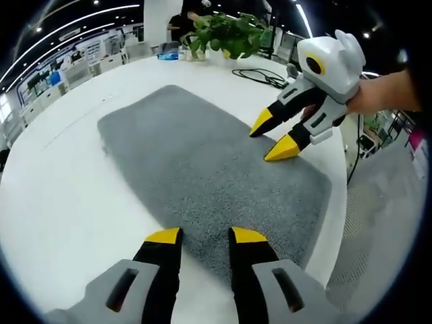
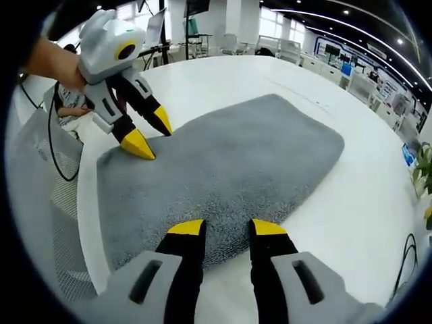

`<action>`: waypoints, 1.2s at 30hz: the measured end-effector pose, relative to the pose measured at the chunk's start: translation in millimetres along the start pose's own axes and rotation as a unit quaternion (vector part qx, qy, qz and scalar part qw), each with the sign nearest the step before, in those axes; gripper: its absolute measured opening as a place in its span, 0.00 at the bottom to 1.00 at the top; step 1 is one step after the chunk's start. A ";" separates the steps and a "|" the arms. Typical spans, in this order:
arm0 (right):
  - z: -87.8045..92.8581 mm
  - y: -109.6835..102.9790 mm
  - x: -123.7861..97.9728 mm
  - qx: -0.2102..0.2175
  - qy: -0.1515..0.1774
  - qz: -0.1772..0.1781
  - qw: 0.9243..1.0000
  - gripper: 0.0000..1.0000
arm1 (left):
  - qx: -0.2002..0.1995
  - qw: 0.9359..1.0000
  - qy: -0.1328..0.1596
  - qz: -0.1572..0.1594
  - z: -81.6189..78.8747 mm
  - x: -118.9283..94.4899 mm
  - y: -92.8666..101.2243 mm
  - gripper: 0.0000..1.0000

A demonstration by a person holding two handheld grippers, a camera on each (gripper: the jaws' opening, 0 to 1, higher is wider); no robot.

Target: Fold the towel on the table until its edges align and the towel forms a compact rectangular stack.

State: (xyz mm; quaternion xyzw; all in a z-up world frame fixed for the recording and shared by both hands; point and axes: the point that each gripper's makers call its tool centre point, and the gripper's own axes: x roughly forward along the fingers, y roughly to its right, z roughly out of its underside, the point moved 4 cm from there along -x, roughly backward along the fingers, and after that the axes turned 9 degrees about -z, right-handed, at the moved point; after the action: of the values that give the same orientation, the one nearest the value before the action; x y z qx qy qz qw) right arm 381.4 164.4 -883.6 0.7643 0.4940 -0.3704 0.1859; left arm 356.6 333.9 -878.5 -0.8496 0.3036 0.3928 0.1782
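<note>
A grey towel lies spread flat in a single layer on the round white table. In the left gripper view my left gripper is open, its yellow tips over the towel's near short edge. My right gripper comes in from the right, open, its tips at the towel's opposite end. In the right gripper view the towel stretches away from my right gripper, which is open at the near edge. The left gripper is open at the far left corner, touching or just above the pile.
A potted plant and a black cable sit at the table's far side. The table edge runs close beside the towel. A grey mesh chair and a hanging cable lie beyond that edge.
</note>
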 end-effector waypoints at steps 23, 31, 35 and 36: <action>-11.4 -6.8 -10.8 0.013 0.026 -0.004 1.000 0.27 | -0.002 0.999 0.031 -0.015 -11.5 -6.4 -2.3 0.30; -22.0 -19.3 -22.5 0.012 0.049 -0.023 0.998 0.32 | 0.034 0.998 0.059 0.004 -20.7 -18.5 1.1 0.30; -22.7 -34.9 -26.8 0.001 0.047 -0.038 0.998 0.38 | 0.067 0.996 0.060 0.019 -17.4 -21.2 7.2 0.30; -21.4 -37.5 -27.1 -0.007 0.045 -0.041 0.998 0.39 | 0.072 0.995 0.060 0.024 -16.3 -21.8 9.6 0.31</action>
State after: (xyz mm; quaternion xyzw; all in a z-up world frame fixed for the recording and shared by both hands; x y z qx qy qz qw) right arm 349.7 178.1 -846.2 0.7580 0.5357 -0.3392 0.1531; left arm 348.3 326.1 -852.0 -0.8490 0.3620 0.3219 0.2110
